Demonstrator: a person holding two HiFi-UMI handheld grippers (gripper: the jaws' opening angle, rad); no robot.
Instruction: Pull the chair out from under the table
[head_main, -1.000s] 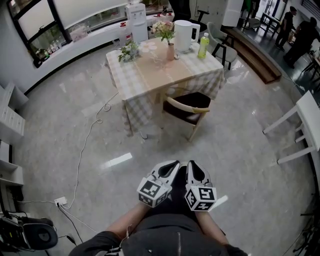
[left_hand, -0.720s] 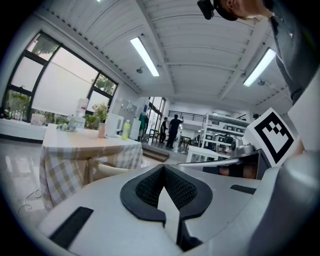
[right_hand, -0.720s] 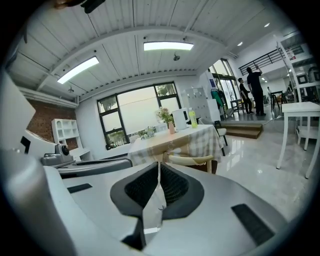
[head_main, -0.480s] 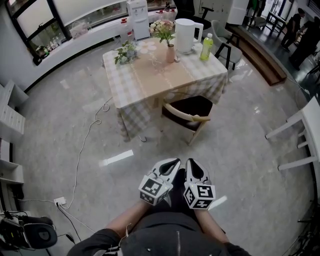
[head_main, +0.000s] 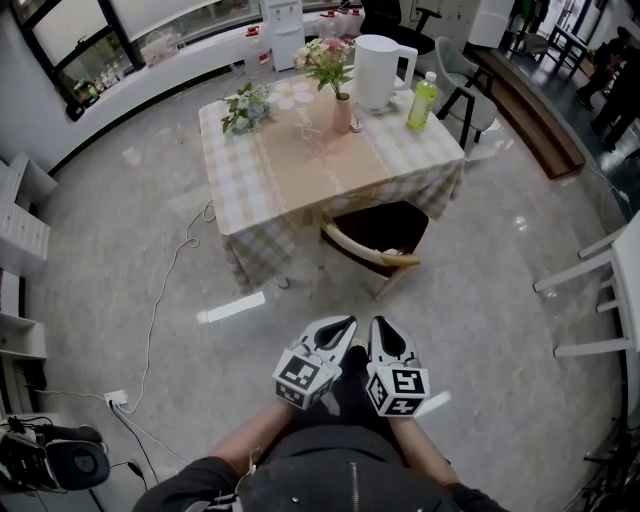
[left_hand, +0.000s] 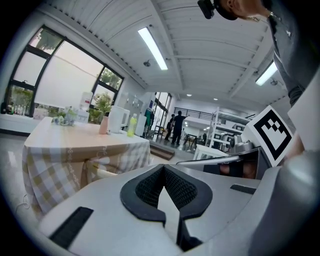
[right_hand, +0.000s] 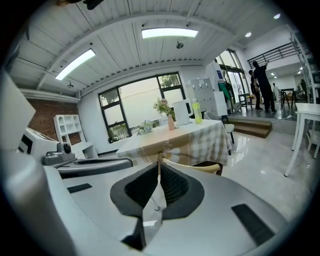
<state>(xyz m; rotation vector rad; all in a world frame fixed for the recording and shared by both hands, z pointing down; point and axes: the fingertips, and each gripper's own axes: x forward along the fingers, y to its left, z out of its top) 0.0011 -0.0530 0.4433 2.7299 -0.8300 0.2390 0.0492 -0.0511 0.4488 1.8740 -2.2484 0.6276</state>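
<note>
- The left gripper (head_main: 338, 330) is held low in the near middle of the scene. Its jaws are closed tip to tip, and nothing is caught between them.
- The right gripper (head_main: 384, 328) is held just beside it on the right. It too is closed and empty, and the two marker cubes sit side by side.
- Both grippers are pointed toward the chair (head_main: 385, 225) and are kept well apart from it, with bare floor lying between.
- The chair is found at the near side of the table (head_main: 300, 165). Its dark seat is tucked partly under the checked cloth, and its pale curved backrest is turned toward the person.
- On the far part of the table a white kettle (head_main: 378, 70), a green bottle (head_main: 424, 100) and a vase of flowers (head_main: 338, 100) are set. A smaller bunch of flowers (head_main: 245, 105) is placed at its far left corner.
- A white cable (head_main: 160, 300) is trailed over the floor on the left. It runs from the table toward what seems to be a socket strip (head_main: 118, 398), too small to be made out surely.
</note>
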